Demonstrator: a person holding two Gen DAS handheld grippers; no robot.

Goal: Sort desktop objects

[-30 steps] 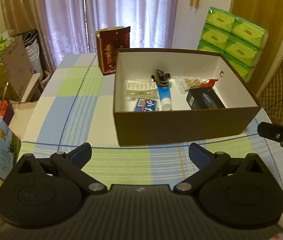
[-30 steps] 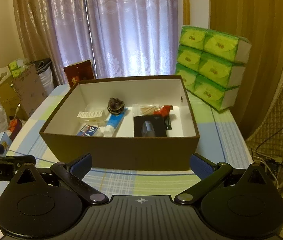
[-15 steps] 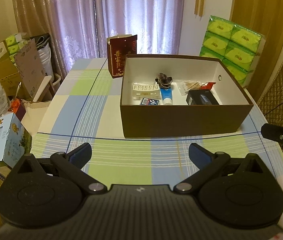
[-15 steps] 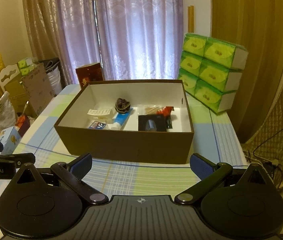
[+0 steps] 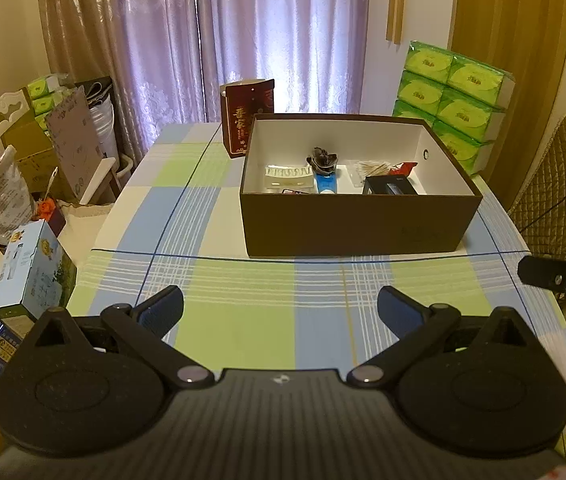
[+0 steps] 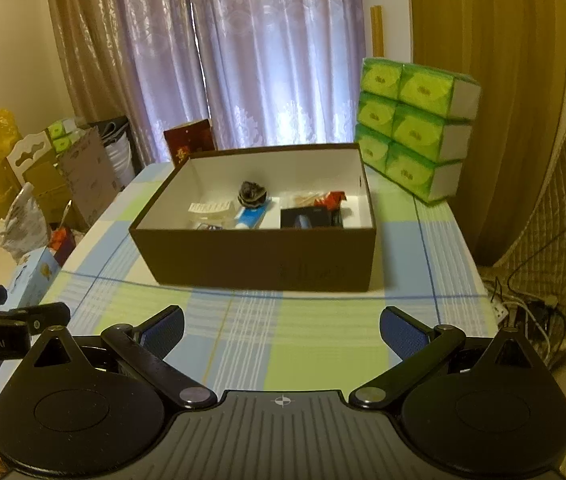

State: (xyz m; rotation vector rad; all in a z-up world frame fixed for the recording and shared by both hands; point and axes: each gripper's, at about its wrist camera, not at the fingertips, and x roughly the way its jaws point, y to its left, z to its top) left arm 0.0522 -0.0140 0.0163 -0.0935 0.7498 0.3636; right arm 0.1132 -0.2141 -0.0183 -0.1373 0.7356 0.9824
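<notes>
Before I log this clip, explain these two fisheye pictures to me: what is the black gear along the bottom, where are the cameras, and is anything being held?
There is no robot arm. A person carries two hand-held grippers, and each has a camera looking forward along its two fingers. The black gear is the gripper's own body. The left gripper and right gripper are both open and hold nothing. Each also shows at the edge of the other's view. Both face a checked blue-and-green tablecloth bearing an open brown cardboard box with a white inside. Inside lie a blue-and-white tube, a small black box, a white tray and other small items. A dark red carton stands behind it, and green tissue packs are stacked at the right.
</notes>
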